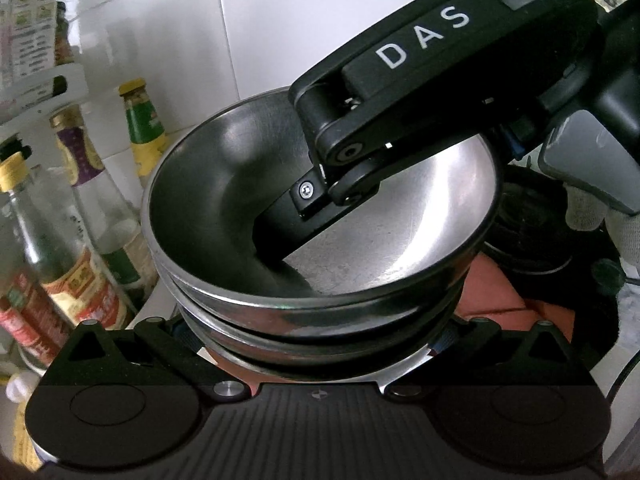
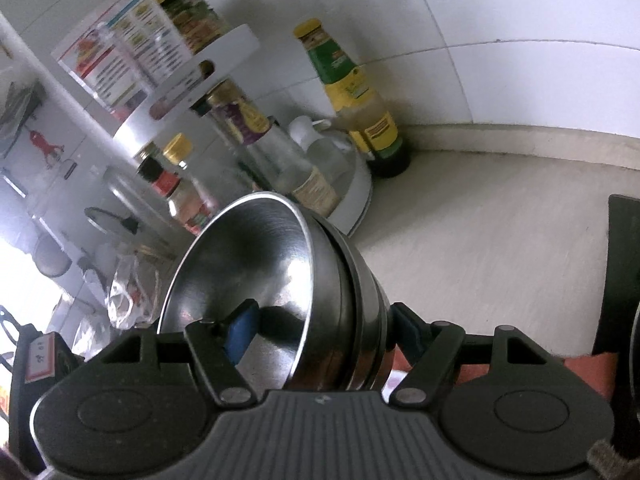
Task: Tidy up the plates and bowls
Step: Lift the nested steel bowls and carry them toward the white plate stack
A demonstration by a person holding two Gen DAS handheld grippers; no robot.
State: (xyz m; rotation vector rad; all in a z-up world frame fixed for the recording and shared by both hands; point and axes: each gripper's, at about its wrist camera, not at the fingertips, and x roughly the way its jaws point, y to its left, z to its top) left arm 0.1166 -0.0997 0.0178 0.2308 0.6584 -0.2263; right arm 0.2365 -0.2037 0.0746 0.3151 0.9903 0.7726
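Sitting nested one inside another, the steel bowls are filling the middle of the left wrist view, and the right wrist view is showing the same stack tipped on its side, just above the pale countertop. The right gripper is clamping across the wall of the stack: one blue pad is pressing inside the top bowl, the other is sitting against the outside. From the left camera, that gripper's black finger is reaching down into the top bowl. The left gripper is bracketing the bottom of the stack, its fingers spread wide on either side; whether they are actually touching the metal, I cannot tell. A red-brown patch is showing beneath the bowls. Off to the side, sauce bottles are standing near a white tiled wall, with a green-labelled bottle in the corner and a white rack above.
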